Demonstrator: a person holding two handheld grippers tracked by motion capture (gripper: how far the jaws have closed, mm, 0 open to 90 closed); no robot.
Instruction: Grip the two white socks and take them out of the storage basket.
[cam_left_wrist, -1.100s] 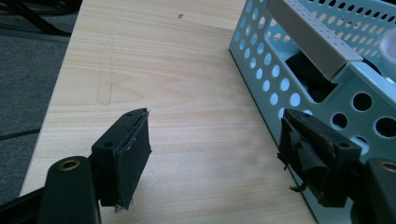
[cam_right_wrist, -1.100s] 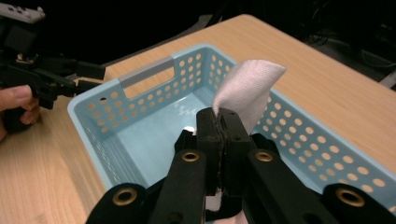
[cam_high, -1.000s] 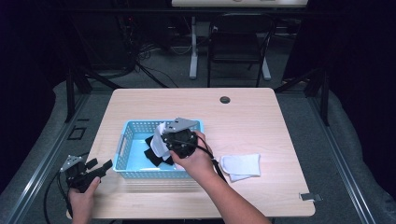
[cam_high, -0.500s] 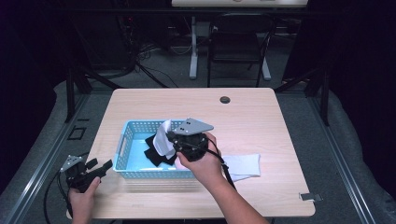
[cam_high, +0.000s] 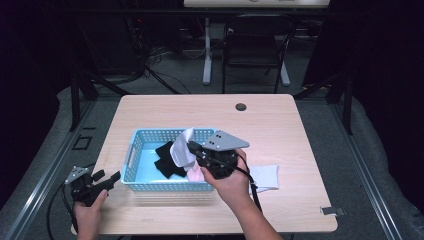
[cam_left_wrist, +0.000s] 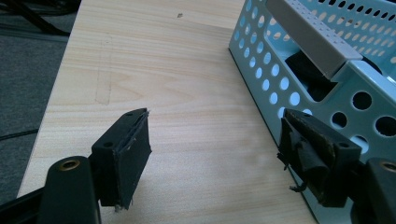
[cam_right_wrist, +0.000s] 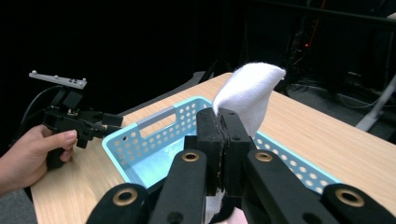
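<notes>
Spanning most of the high view, the wooden bench (cam_high: 280, 125) carries a light-blue perforated basket (cam_high: 150, 136) left of centre. Low in the frame's middle, the right gripper (cam_high: 192, 147) has its jaws pressed together on a white sock (cam_high: 181, 151), which hangs over the right half of the basket, above a black garment (cam_high: 165, 157) lying on the basket floor. Something pale pink sits just below the sock at the near rim; what it is I cannot tell. A second white sock (cam_high: 265, 176) lies flat on the bench, to the right of the hand.

At the lower left corner the left gripper (cam_high: 111, 180) rests beside the basket's short end, jaws wide apart and clamped on nothing; in the left gripper view its pads frame bare wood with the basket wall at the right edge.

In the right gripper view the sock's toe (cam_right_wrist: 250, 93) stands up above the closed pads (cam_right_wrist: 219, 140), with the basket below.

The step in hand looks like sorting socks at the basket, but the sock's direction of travel is unclear. Next, the hand needs to carry it to its place, then part the jaws.
</notes>
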